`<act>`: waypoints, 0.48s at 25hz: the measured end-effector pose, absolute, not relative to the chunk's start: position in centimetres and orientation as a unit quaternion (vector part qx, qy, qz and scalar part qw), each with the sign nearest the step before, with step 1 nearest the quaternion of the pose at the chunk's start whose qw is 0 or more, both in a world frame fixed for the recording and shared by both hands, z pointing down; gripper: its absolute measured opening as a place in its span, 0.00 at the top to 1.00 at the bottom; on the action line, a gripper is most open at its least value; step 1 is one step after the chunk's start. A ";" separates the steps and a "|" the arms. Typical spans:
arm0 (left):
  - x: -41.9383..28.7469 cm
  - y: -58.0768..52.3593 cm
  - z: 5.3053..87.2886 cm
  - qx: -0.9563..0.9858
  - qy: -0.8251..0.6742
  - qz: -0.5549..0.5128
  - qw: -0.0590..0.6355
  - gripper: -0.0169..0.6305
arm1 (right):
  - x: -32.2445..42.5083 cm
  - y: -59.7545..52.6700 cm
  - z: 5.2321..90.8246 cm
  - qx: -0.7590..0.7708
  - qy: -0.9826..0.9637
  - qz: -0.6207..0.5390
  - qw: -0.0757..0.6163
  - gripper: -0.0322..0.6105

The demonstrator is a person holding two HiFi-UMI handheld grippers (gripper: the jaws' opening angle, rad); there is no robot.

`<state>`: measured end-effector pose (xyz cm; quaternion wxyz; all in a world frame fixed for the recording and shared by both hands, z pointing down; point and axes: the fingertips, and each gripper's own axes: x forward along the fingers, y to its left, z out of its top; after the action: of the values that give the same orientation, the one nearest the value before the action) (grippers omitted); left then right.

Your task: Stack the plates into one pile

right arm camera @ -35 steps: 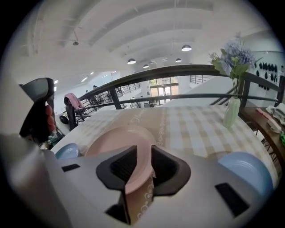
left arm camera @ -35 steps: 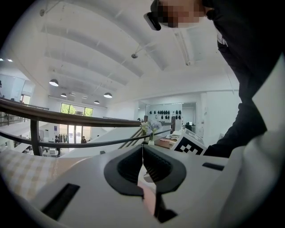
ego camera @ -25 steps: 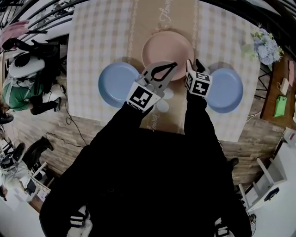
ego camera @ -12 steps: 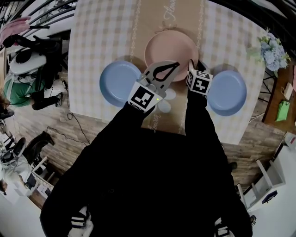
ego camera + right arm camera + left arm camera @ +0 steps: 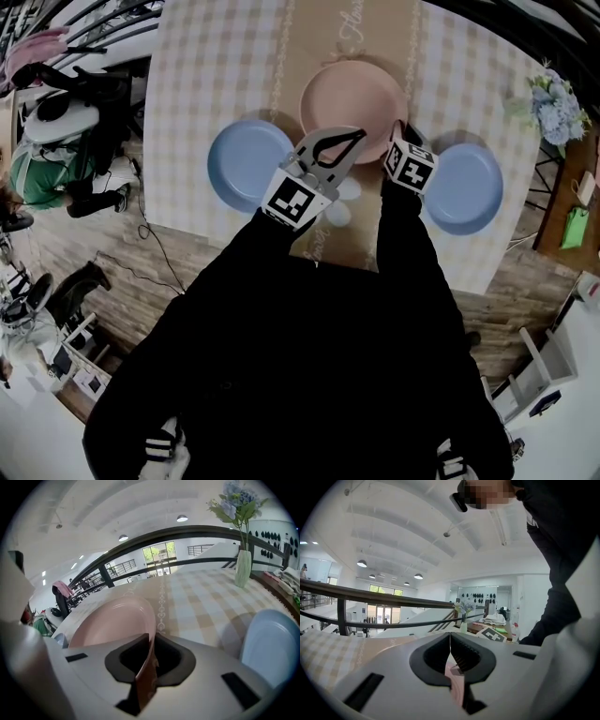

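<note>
Stacking has not begun: all three plates lie apart on the counter (image 5: 216,56), the pink plate (image 5: 352,98) at the far middle, the left blue plate (image 5: 246,161) and the right blue plate (image 5: 469,187) nearer on either side. Your right hand-held gripper (image 5: 151,639) is closing on the pink plate's near right rim, which sits between its jaws. Your left hand-held gripper (image 5: 360,134) hovers at that plate's near rim, jaws together and seemingly empty. Every plate has yet to be piled.

Round pink plate (image 5: 352,98) at centre, left blue plate (image 5: 246,161) and right blue plate (image 5: 469,187) flanking it — all three apart, unstacked
</note>
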<state>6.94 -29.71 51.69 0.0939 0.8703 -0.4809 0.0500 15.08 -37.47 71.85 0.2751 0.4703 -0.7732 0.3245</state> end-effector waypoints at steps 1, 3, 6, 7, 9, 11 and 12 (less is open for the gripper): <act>6.9 -29.6 51.6 0.870 -0.482 0.050 0.093 0.94 | 15.0 -37.4 71.7 0.469 -0.774 0.331 0.267 0.89; 6.8 -29.4 51.3 0.870 -0.483 0.051 0.090 0.94 | 15.0 -37.4 71.3 0.470 -0.773 0.349 0.246 0.90; 6.5 -29.3 50.8 0.869 -0.484 0.053 0.085 0.94 | 14.8 -37.7 70.1 0.473 -0.770 0.370 0.217 0.92; 6.3 -29.4 50.5 0.869 -0.485 0.053 0.082 0.94 | 14.7 -38.0 69.5 0.474 -0.770 0.371 0.212 0.92; 6.0 -29.4 50.0 0.869 -0.486 0.053 0.075 0.94 | 14.6 -38.4 68.9 0.476 -0.769 0.373 0.205 0.92; 5.7 -28.7 49.6 0.869 -0.487 0.053 0.071 0.94 | 14.9 -37.9 68.8 0.481 -0.764 0.382 0.199 0.92; 5.6 -28.2 49.5 0.869 -0.486 0.054 0.070 0.94 | 15.2 -37.5 68.9 0.485 -0.759 0.387 0.196 0.92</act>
<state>5.65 -28.18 49.53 0.0698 0.8693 -0.4864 0.0537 15.17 -37.48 68.86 0.1958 0.4853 -0.7592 0.3869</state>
